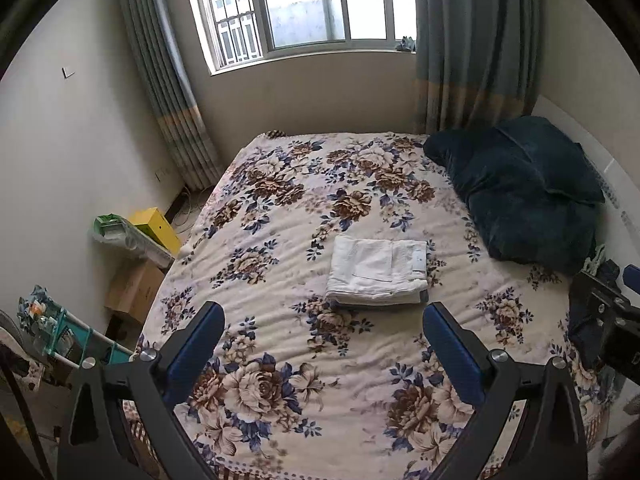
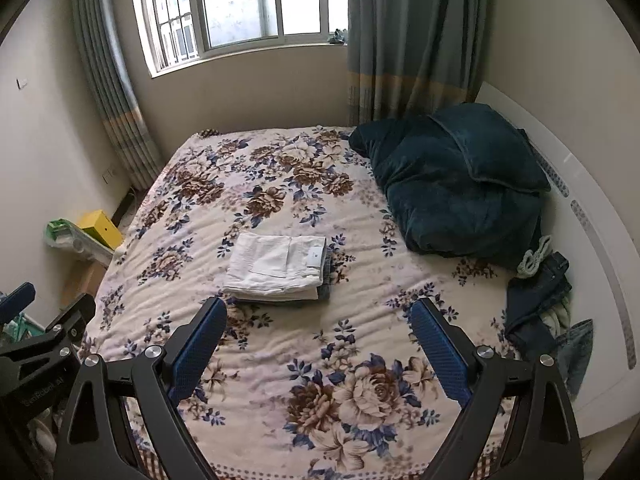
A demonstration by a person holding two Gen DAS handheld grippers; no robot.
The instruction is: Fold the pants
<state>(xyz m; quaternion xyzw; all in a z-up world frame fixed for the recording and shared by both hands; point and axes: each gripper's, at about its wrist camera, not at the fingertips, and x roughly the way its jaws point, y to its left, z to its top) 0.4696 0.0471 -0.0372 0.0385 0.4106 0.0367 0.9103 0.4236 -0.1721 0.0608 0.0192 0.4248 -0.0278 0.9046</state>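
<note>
Pants beyond hand-held gripper

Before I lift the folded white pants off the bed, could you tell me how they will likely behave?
The white pants are probably floppy: folded cloth layers that may unfold if lifted by one edge. They likely slide poorly on the textured floral bedspread. Both grippers are open and apart from them.

The left gripper had two black angular arms with triangular cut-outs, round silver screws at the joints and blue textured pads lining its fingers. The right gripper was built the same way, with blue dimpled pads, and faint pale lettering marked the black body.
</note>
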